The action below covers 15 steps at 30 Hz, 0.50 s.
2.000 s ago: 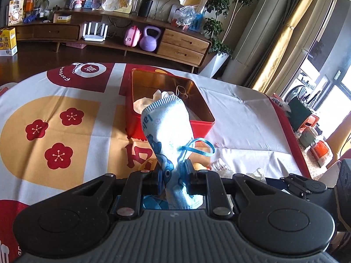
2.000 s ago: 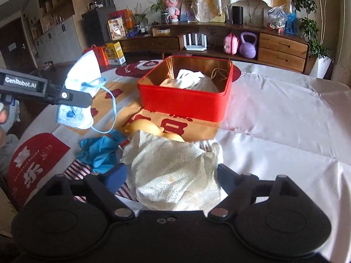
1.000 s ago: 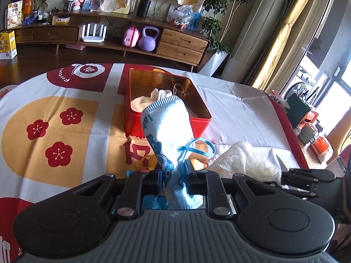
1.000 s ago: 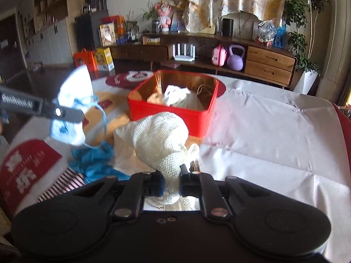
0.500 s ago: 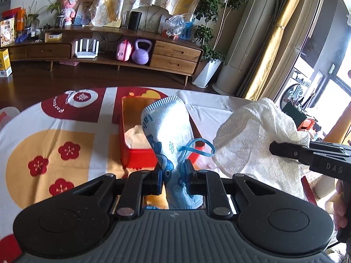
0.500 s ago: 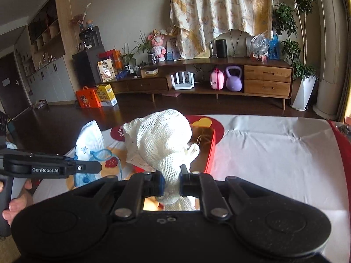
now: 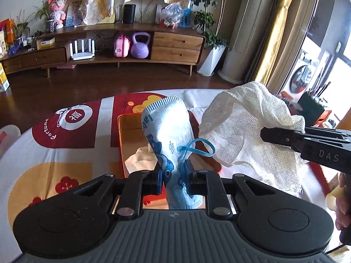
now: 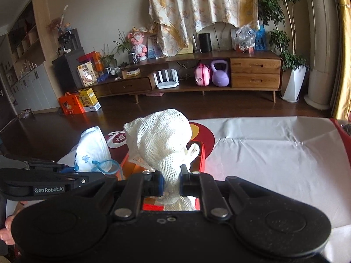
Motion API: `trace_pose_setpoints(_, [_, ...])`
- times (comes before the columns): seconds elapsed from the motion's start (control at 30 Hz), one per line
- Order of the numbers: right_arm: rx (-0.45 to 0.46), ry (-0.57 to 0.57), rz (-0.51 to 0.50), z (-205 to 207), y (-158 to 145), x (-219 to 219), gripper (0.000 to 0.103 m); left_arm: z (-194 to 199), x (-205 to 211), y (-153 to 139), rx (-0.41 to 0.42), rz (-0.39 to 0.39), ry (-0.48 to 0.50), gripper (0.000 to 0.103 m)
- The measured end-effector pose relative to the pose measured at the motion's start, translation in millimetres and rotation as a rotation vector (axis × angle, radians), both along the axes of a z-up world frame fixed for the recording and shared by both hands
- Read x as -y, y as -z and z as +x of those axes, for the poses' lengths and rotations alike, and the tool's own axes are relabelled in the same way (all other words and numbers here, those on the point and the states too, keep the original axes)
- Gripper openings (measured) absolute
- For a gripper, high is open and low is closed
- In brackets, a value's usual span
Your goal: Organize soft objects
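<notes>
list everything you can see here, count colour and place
mask: 1, pale blue, in left gripper above tin
mesh cloth: 1, cream, in right gripper above tin
tin: 1, red, on table, white cloth inside
tablecloth: 1, white with red and yellow, on table
kettlebell: 1, purple, sideboard shelf
case: 1, pink, beside kettlebell
router: 1, white, sideboard shelf
left gripper: 1, black, shut on mask
right gripper: 1, black, shut on mesh cloth

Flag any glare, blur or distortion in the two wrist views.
Left wrist view: window at right blown out, glare on the red tin box's gold interior, strong fisheye bend. Right wrist view: dimmer, soft focus, curved wooden sideboard, white mesh cloth sharp enough.
</notes>
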State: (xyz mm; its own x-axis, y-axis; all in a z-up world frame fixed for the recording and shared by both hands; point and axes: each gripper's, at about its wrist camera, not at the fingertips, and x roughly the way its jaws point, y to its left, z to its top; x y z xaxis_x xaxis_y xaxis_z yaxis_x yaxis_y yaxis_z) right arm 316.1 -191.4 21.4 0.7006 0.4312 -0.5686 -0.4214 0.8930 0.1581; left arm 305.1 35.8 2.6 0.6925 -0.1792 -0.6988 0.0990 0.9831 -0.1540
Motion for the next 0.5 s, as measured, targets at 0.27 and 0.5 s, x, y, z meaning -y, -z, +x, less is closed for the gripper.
trace_pose_setpoints(0.27, [-0.045,0.028,-0.01,41.6,32.6,-21.9,0.012,55.1,10.2,31.3,-0.079,0.086,0.003,0.019])
trace_pose_setpoints(0.5, [-0.088,0.03,-0.043,67.6,60.0,-43.1,0.012,96.0,8.9,56.8,-0.158,0.107,0.008,0.019])
